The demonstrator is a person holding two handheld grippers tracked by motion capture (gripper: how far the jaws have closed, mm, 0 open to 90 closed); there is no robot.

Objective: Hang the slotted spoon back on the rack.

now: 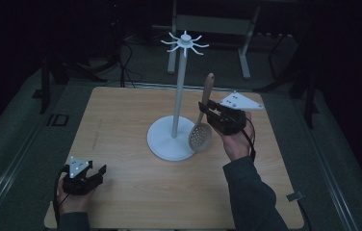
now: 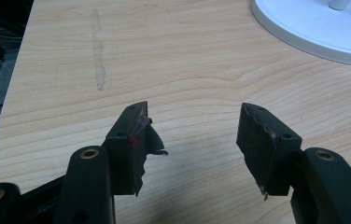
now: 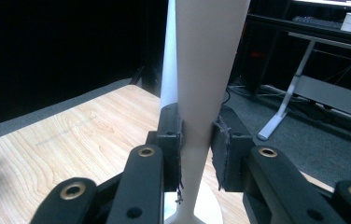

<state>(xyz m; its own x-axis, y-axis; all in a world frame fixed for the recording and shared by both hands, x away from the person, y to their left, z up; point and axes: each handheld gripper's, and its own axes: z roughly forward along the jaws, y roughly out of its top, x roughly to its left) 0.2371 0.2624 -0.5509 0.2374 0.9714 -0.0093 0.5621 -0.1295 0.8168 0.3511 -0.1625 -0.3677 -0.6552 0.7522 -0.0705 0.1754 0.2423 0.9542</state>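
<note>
High view: fixed above near table edge, facing forward and down, whole light wooden table point(image 1: 135, 187) in frame. Left gripper view: low, close over tabletop, facing round white stand base point(image 2: 313, 28). Right gripper view: very close, level, facing beige slotted spoon handle point(image 3: 201, 70). Shared: tabletop, stand.

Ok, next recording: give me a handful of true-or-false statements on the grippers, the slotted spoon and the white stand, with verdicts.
1. The right gripper is shut on the slotted spoon. True: its jaws clamp the handle.
2. The spoon hangs from a hook at the top of the stand. False: it is held beside the pole, bowl end down, over the base.
3. The left gripper holds a second utensil. False: its jaws stand open over bare table, nothing between them.
4. The stand is upright on a round white base. True.
5. The left gripper is near the table's near left corner. True.
</note>
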